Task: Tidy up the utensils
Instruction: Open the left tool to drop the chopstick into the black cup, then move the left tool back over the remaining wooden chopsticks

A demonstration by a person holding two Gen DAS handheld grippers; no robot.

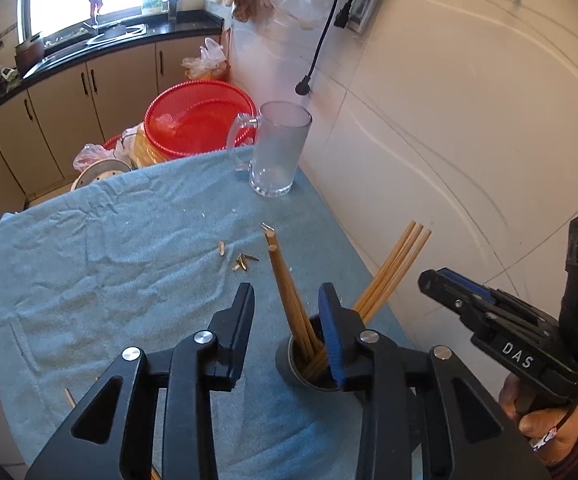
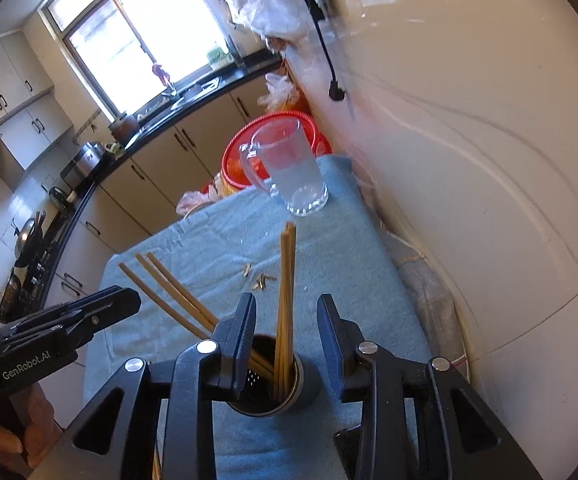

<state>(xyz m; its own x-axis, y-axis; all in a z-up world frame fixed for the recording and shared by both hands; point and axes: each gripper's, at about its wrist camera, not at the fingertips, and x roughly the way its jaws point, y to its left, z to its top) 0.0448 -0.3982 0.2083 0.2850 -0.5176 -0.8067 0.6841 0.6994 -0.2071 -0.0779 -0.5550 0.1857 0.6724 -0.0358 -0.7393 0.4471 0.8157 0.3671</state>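
Chopsticks (image 1: 289, 300) upright in holder (image 2: 301, 384), tips splayed outward.

Wooden chopsticks (image 1: 289, 292) seen standing in dark cylindrical holder (image 1: 289, 364), set upright on blue-cloth-covered worktop. In left wrist view, bundle split in two: one group leaned toward 11 o'clock, other group (image 1: 393, 268) fanned toward 1 o'clock. In right wrist view, perforated inner wall of holder (image 2: 305, 384) seen; one more chopstick (image 1: 70, 397) laid flat on cloth at 8 o'clock.
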